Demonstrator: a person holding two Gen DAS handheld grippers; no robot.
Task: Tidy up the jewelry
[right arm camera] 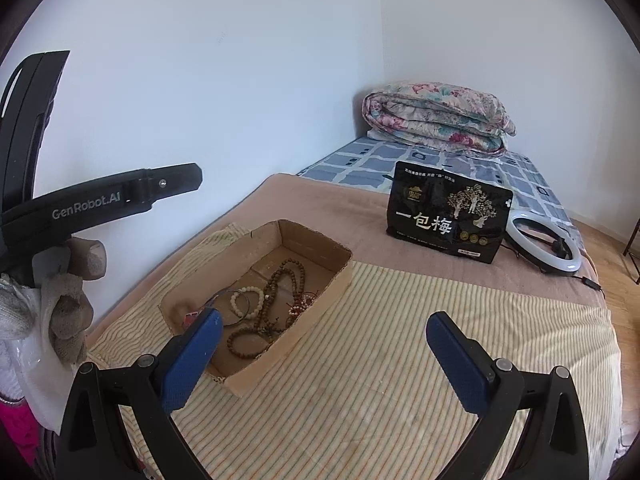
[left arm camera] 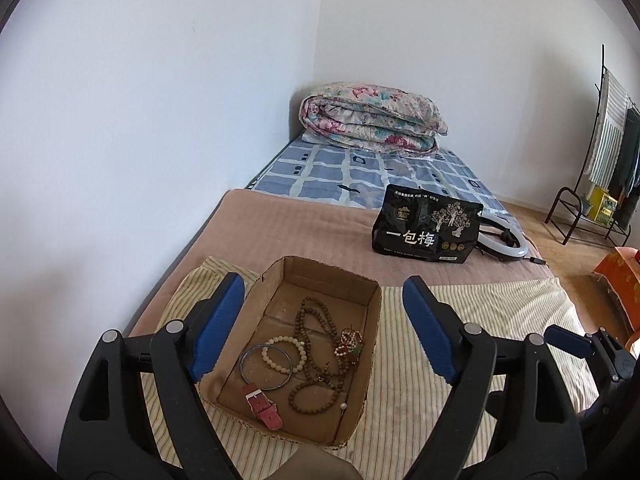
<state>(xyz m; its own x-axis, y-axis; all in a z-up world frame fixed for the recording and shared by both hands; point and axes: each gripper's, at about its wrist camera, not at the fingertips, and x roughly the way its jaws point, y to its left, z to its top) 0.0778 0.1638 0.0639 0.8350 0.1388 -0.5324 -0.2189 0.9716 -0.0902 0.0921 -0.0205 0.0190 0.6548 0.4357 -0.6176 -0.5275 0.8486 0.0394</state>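
A shallow cardboard box (left arm camera: 370, 312) (right arm camera: 336, 276) sits on a striped cloth on the bed. Inside lie a long brown bead necklace (left arm camera: 316, 320) (right arm camera: 280, 284), a white bead bracelet (left arm camera: 284, 354) (right arm camera: 246, 302), a thin metal bangle (left arm camera: 266, 366), a red watch strap (left arm camera: 264, 408) and a small multicoloured bead bracelet (left arm camera: 351, 343) (right arm camera: 302, 305). My left gripper (left arm camera: 324, 324) hovers above the box, jaws open with nothing between them. My right gripper (right arm camera: 324, 354) is open and empty over the cloth, to the right of the box.
A black printed bag (left arm camera: 426, 226) (right arm camera: 448, 218) and a ring light (right arm camera: 544, 248) lie further back on the bed. A folded floral quilt (left arm camera: 372, 120) is by the wall. A gloved hand (right arm camera: 68, 300) holds the left gripper's handle. A clothes rack (left arm camera: 608, 152) stands on the floor at right.
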